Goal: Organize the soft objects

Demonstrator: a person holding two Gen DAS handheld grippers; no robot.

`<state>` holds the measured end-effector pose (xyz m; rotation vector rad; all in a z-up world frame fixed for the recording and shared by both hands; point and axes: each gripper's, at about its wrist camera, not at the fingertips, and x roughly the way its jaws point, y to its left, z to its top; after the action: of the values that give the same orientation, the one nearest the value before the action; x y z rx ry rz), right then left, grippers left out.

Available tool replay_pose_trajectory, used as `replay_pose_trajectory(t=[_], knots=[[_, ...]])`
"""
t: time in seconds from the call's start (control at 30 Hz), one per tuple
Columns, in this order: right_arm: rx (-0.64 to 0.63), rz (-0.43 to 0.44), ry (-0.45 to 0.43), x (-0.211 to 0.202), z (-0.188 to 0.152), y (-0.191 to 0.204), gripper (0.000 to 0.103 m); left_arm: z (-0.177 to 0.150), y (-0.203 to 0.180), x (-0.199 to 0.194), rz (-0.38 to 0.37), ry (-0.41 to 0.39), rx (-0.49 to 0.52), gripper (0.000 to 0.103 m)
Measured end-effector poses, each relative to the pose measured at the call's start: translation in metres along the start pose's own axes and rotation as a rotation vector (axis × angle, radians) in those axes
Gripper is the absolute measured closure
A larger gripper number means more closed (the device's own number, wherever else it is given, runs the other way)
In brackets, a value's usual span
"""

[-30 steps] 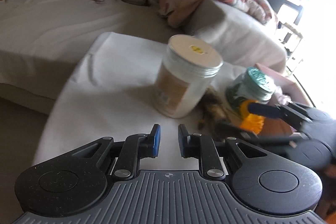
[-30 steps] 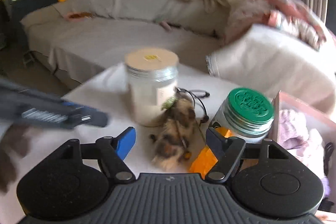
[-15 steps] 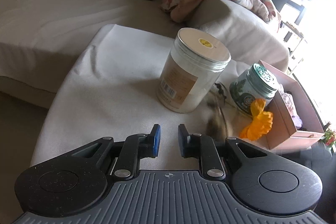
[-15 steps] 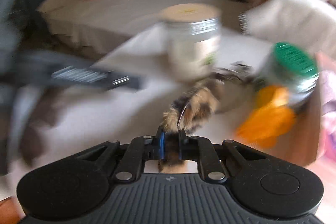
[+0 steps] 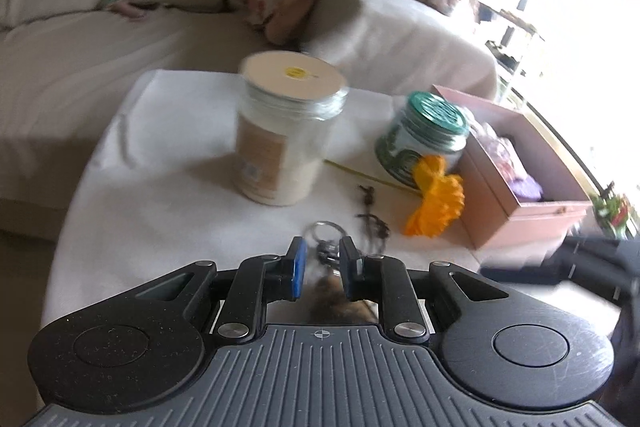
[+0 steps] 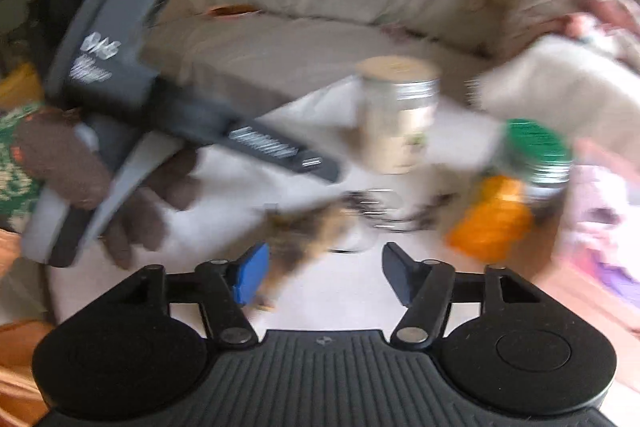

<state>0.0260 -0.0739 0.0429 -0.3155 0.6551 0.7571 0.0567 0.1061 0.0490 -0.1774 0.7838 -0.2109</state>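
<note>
A brown furry keychain toy [image 6: 304, 231] with a metal ring [image 5: 326, 229] lies on the white cloth-covered table [image 5: 160, 195]. In the left wrist view its fur [image 5: 340, 303] shows between and under my left gripper's [image 5: 322, 267] narrowly parted fingers; contact is unclear. My right gripper [image 6: 324, 273] is open, the toy lying just ahead of its left finger, not held. An orange fabric flower [image 5: 438, 199] lies beside a green-lidded jar [image 5: 428, 135]. The right wrist view is blurred.
A tall white-lidded jar [image 5: 284, 131] stands mid-table. A pink box [image 5: 520, 167] with soft purple items sits at the right. A grey sofa [image 5: 80, 59] with blankets lies behind. The left gripper's body [image 6: 168, 115] crosses the right wrist view.
My right gripper, shut on the furry toy half a second ago, has opened and let it go. My left gripper has moved over the toy, which now lies nearer the table's front.
</note>
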Motion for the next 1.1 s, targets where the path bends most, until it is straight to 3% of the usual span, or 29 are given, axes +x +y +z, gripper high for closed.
replay_pose_trajectory(t=[0.1,0.2,0.27,0.37,0.53,0.63,0.67,0.7,0.9,1.1], knots=[[0.021,-0.141,-0.036,-0.01,-0.007,-0.02,0.034,-0.006,-0.015,0.01,0.002,0.012,0.073,0.082],[0.008,-0.288,-0.051,-0.005,-0.004,-0.034,0.034,-0.015,-0.027,0.022,0.12,0.033,0.155,0.082],[0.001,-0.348,-0.051,0.0,-0.001,-0.042,0.034,-0.02,-0.027,0.024,0.146,0.042,0.183,0.082],[-0.005,-0.377,-0.035,0.016,0.009,-0.048,0.034,-0.026,-0.022,0.025,0.113,0.068,0.163,0.076],[-0.056,-0.438,0.042,0.066,0.025,-0.052,0.038,-0.034,-0.019,0.018,0.11,0.057,0.129,0.076],[-0.052,-0.422,0.103,0.086,0.027,-0.058,0.068,-0.04,-0.021,0.013,0.105,0.044,0.173,0.076],[-0.048,-0.41,0.118,0.09,0.027,-0.059,0.084,-0.041,-0.021,0.012,0.102,0.039,0.184,0.076],[-0.038,-0.39,0.134,0.09,0.027,-0.059,0.089,-0.041,-0.021,0.012,0.101,0.031,0.193,0.077],[0.056,-0.249,0.127,0.064,0.037,-0.064,0.095,-0.041,-0.007,0.011,0.014,-0.048,0.135,0.086],[0.137,-0.221,0.04,0.025,0.062,-0.079,0.095,-0.023,0.004,-0.011,0.0,-0.162,0.121,0.088]])
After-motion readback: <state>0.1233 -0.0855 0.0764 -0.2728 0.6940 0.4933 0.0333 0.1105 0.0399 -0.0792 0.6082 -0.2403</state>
